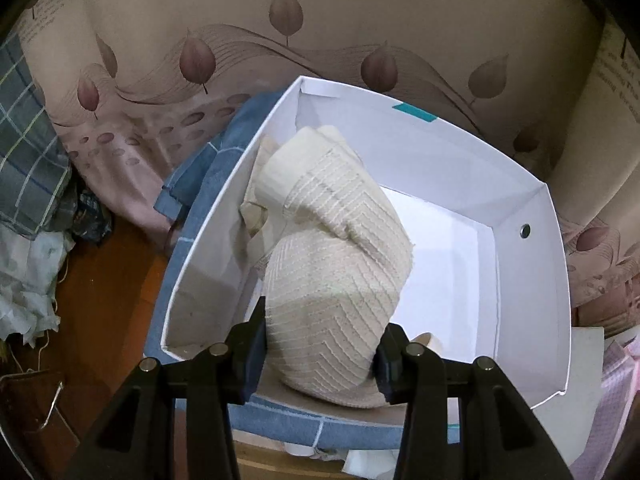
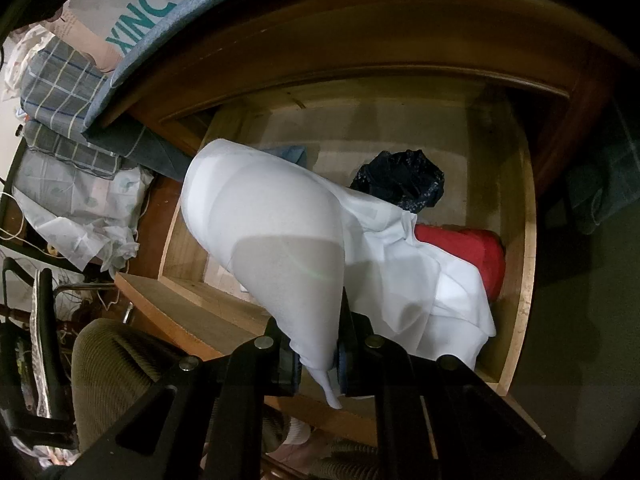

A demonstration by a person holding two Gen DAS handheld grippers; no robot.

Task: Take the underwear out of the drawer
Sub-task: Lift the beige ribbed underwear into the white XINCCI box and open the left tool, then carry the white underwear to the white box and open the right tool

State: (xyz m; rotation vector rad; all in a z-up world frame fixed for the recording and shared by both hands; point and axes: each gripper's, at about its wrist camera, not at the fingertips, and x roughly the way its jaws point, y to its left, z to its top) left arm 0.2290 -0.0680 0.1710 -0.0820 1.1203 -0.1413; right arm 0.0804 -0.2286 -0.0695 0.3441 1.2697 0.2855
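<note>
The left claw (image 1: 320, 354) has its two black fingers pinched on a cream piece of underwear (image 1: 336, 256), a soft ribbed knit with fine chevron lines, bunched into a fat roll that droops into a white box (image 1: 524, 292). That box is stiff smooth card with straight thin walls, one round metal eyelet in its right-hand wall and one teal strip of tape on the far rim; apart from the cream roll along its left side its floor lies bare, with plenty of free room on the right. The box sits on a blue fabric-covered base (image 1: 208, 184), against a beige bedsheet (image 1: 360, 12) printed with dusty-pink leaves. The right claw (image 2: 316, 364) is pressed nearly together on a thin white garment (image 2: 280, 232), smooth and slightly sheer, which rises in a rounded hump above the fingers and trails off to the right over the open wooden drawer (image 2: 524, 216). The drawer is pale plain wood with squared sides under a darker curved front edge. Inside it I count two more soft things: one dark navy crumpled bundle (image 2: 404, 184) near the back and one red folded piece (image 2: 476, 252) against the right wall, partly under the white cloth. The left part of the drawer floor is open. Checked grey-blue folded cloths (image 2: 68, 92) are stacked to the left, outside the drawer.
</note>
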